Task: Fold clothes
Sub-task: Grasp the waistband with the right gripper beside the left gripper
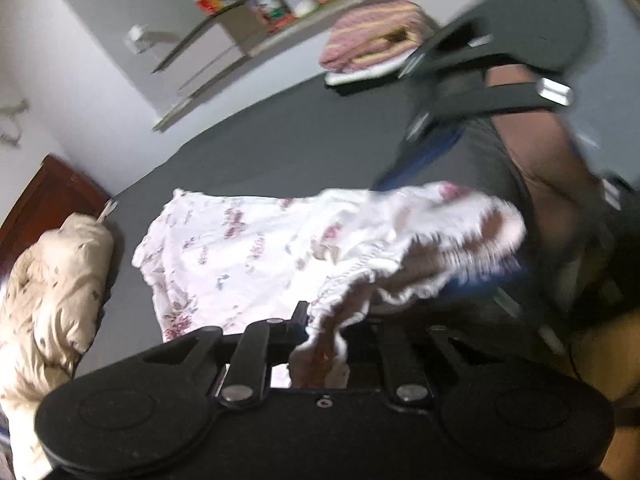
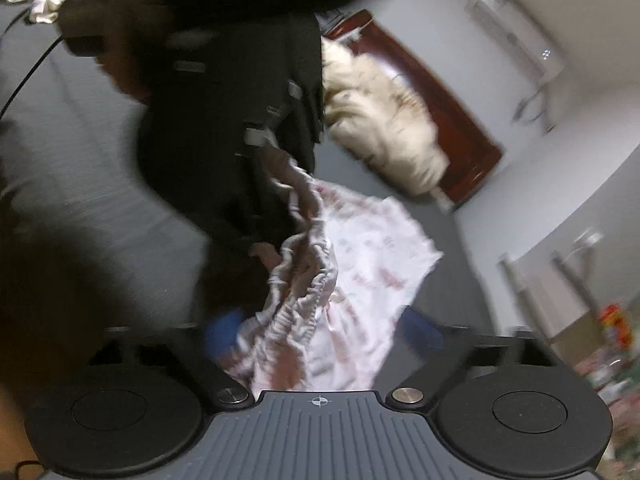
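- While the floral garment (image 1: 248, 248) lies partly spread on the grey bed (image 1: 280, 144), its gathered elastic edge is lifted toward both claws.
- Left claw (image 1: 320, 344): fingers drawn narrow, pinching that edge right at its tips; the garment's length runs away from it toward the pillow (image 1: 52, 280).
- Right claw (image 2: 316, 344): cloth lies between its fingers; blur hides whether it grips.
- Both claws sit at the same gathered end.

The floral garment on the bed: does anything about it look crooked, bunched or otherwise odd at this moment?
Yes. The floral garment lies only partly flat on the grey bed. Its ruffled elastic edge is lifted and bunched between the left gripper and the right gripper, so that end hangs crumpled. Both views are blurred; no tear or stain is visible.
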Demonstrator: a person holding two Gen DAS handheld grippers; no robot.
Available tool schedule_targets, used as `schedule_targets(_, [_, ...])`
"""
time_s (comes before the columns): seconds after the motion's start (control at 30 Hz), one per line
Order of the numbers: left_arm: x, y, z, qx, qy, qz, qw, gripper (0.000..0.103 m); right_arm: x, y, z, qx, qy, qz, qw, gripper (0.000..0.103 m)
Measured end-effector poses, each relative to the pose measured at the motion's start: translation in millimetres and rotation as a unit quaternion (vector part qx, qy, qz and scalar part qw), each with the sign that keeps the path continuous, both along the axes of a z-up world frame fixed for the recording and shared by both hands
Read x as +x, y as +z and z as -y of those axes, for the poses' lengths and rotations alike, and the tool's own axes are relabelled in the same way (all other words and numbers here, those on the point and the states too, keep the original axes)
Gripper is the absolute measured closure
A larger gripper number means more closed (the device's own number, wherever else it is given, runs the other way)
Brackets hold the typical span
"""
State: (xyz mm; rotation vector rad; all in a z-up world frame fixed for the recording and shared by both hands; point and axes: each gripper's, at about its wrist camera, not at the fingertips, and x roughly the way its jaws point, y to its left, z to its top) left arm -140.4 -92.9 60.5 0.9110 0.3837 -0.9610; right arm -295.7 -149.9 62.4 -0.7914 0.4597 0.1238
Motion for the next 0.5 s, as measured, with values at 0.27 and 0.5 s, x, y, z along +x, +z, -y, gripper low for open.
schedule_targets(0.27, [20, 25, 3, -0.046, 0.041, -0.054, 0.9967, 0.089, 1, -20, -39, -0.055, -0.030, 0.016, 0.998, 0.004])
schedule_targets(0.5, [28, 36, -4, -0.075, 0.071, -0.119, 0.9874, 0.089, 26, -44, -62, -0.077, -0.090, 0.053, 0.992, 0.004])
